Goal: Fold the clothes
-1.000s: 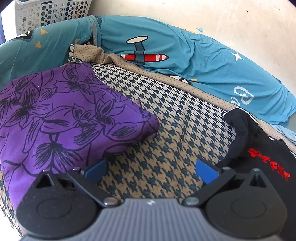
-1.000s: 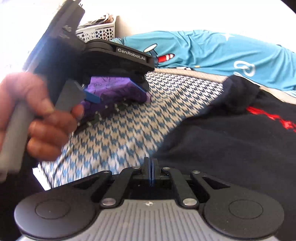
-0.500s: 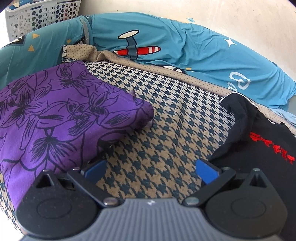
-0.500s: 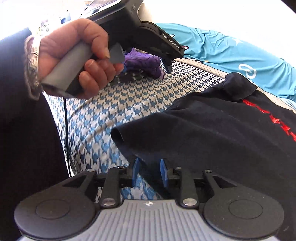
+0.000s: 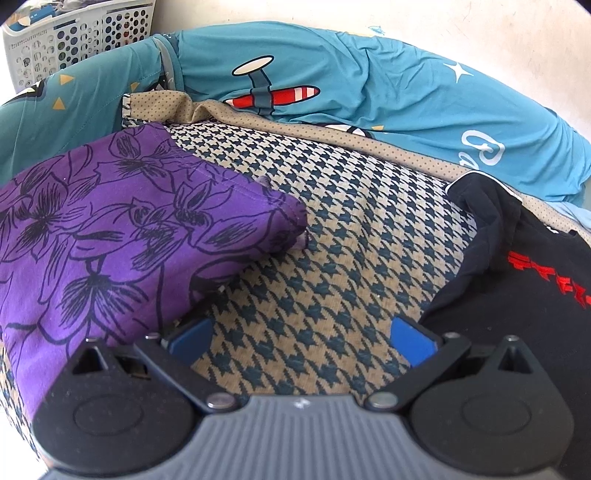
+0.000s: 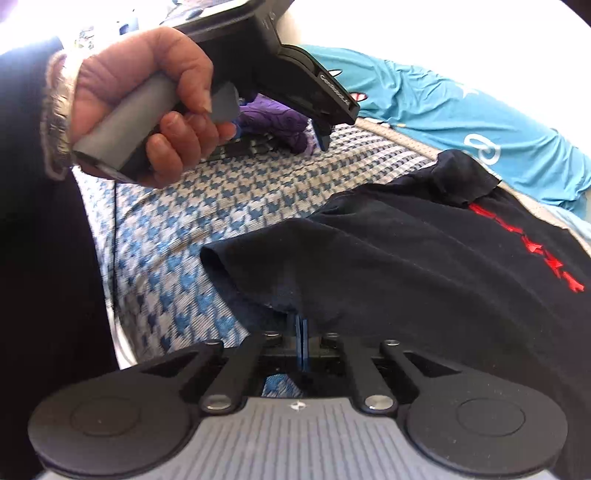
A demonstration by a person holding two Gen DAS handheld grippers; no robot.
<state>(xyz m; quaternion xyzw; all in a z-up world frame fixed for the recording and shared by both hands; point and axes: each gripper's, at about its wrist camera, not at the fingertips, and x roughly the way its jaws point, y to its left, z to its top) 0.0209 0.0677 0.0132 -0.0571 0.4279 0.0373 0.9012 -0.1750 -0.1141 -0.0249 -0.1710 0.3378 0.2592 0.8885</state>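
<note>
We've got the right hand-held gripper (image 6: 300,341) pinched on the black shirt's (image 6: 424,266) near edge. Left hand-held gripper (image 5: 301,338) is open, empty; folded purple garment (image 5: 110,229) just left of it.

folded garment (image 5: 110,236) left | T-shirt (image 5: 517,288) right | both on bedcover (image 5: 332,266) | basket (image 5: 74,33) behind

A sunlit cream wall (image 5: 424,29) backs the houndstooth-covered bed (image 5: 332,229), with a white perforated basket (image 5: 74,37) beside it.
</note>
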